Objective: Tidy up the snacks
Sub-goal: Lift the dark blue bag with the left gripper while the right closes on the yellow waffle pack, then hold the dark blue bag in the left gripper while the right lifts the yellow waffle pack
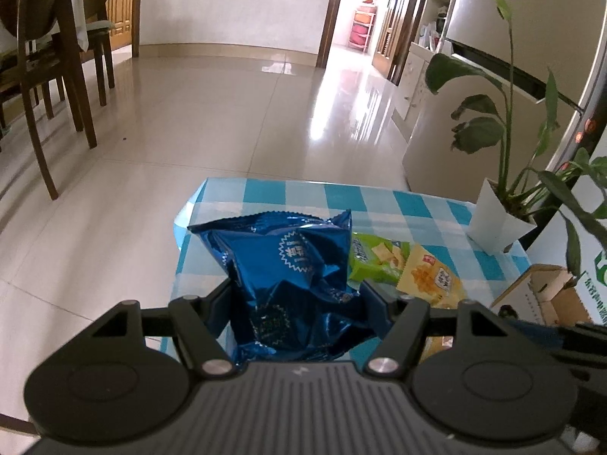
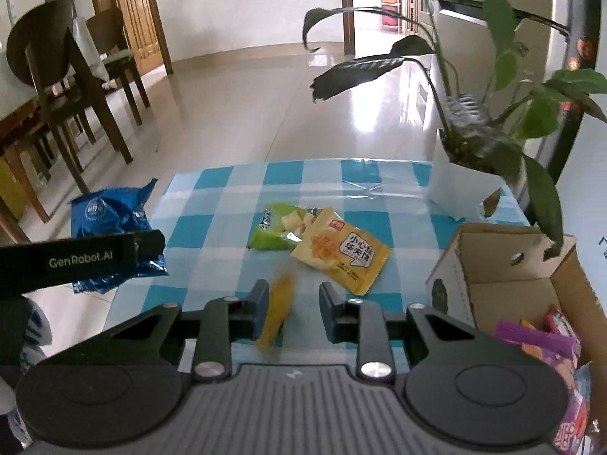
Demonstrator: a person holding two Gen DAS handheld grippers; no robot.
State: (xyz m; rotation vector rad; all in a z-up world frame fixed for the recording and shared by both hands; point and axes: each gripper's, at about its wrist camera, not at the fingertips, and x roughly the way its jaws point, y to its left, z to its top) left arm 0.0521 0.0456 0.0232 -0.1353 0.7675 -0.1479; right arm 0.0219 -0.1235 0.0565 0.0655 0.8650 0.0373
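Your tabletop (image 2: 227, 204) runs out under both tools, so its near edge is hidden. The plant (image 2: 474, 144) at the far right corner is blurred, its leaves cut off by the frame. The box (image 2: 504, 269) on the right stands open. Only its near corner shows, with purple and pink packs (image 2: 538, 337) inside, half out of view.

The blue bag (image 1: 288, 265) is up in your left hand-held gripper (image 1: 296, 288). Both pads press into its crumpled foil, and its lower part is hidden behind the tool. From the right wrist, that tool's lettered finger covers the bag's middle, and the bag hangs by the tabletop's left edge, over the floor.

The yellow pack (image 2: 341, 254) lies flat mid-tabletop, overlapping the green pack (image 2: 277, 227).

Your right hand-held gripper (image 2: 294, 290) tips down at the tabletop, drawn in as close as it goes. An orange pack (image 2: 277, 311), too smeared to read, stands edge-on against its left finger. A gap shows on the other side, so you cannot tell whether it is clamped.
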